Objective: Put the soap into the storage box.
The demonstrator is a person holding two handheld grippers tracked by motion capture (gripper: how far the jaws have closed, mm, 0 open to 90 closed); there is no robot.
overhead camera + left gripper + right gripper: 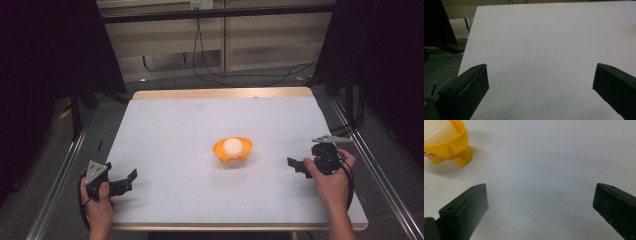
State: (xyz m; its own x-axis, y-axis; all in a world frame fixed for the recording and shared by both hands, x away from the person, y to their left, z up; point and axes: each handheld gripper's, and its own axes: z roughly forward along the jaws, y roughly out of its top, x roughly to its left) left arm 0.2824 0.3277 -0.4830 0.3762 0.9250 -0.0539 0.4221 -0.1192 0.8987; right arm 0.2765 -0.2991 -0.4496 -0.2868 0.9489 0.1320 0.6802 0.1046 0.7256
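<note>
While jaws gape, orange bowl (232,151) sits between left gripper (126,183) and right gripper (299,165).

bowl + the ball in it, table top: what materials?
Bowl: likely moulded plastic, glossy; orange-yellow, smooth, with rounded feet and a sheen. Ball: white, matte; could be foam or plastic, cannot tell. Table top: pale matte sheet, maybe paper or laminate, over a wood-coloured board edge.

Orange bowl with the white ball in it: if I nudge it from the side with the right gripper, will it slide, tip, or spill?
The orange bowl stands on small stubby feet, so it may tip rather than slide. The white ball sits loose and above the rim, so it could roll out.
</note>
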